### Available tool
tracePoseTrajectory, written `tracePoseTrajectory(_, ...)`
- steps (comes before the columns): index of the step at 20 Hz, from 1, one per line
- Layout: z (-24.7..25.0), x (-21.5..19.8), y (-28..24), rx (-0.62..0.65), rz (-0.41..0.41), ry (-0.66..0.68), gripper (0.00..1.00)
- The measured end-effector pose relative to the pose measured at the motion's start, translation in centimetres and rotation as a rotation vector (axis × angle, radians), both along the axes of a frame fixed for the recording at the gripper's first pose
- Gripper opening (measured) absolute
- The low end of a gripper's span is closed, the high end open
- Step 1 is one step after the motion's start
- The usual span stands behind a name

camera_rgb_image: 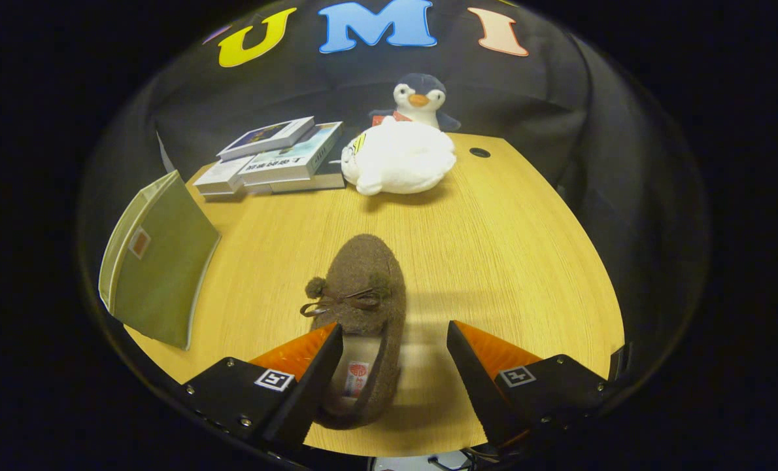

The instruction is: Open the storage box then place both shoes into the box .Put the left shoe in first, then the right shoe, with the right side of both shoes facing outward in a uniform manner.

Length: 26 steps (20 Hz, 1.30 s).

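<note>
Straddling the heel of the brown shoe (pixel 363 307), the gripper (pixel 394 337) is held spread, nothing clasped, probably so the side wall can be pinched. At ten o'clock the green storage box (pixel 160 261) is seen, apparently still closed; books (pixel 278 160) and plush toys (pixel 399 160) lie beyond.

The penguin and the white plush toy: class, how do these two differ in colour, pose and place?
Colour: the penguin is dark with a white face and orange beak; the white plush toy is almost all white.
Pose: the penguin sits upright; the plush toy lies slumped.
Place: the plush toy lies in front, hiding the penguin's lower body.
Both are soft toys at the table's far end, well beyond the open gripper.
</note>
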<state>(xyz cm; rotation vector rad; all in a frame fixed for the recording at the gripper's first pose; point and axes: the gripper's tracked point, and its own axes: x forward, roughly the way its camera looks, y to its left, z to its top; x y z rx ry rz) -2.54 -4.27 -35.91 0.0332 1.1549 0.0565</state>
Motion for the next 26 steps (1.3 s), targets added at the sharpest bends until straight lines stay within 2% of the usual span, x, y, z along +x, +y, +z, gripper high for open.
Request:
tracePoseTrajectory(4, -2.3, -0.4, -0.2, -0.002, -0.010, 0.060, 0.94)
tracePoseTrajectory(6, -3.2, -0.7, -0.1, 0.002, -0.024, 0.093, 0.82)
tracePoseTrajectory(8, -3.3, -0.4, 0.8, 0.054, -0.060, 0.100, 0.81)
tracePoseTrajectory(9, -3.3, -0.2, 1.0, 0.073, -0.086, 0.110, 0.58)
tracePoseTrajectory(10, -3.5, -0.2, 0.7, 0.067, -0.114, 0.115, 0.49)
tracePoseTrajectory(11, -3.3, -0.2, 0.2, 0.048, -0.136, 0.120, 0.29)
tracePoseTrajectory(12, -3.3, -0.1, 0.1, 0.053, -0.171, 0.118, 0.22)
tracePoseTrajectory(13, -3.2, -0.2, 0.2, 0.067, -0.195, 0.134, 0.06)
tracePoseTrajectory(17, -1.2, -0.3, 1.1, 0.132, -0.269, 0.135, 0.06)
tracePoseTrajectory(26, 5.8, 2.7, 7.0, 0.287, -0.285, 0.023, 0.06)
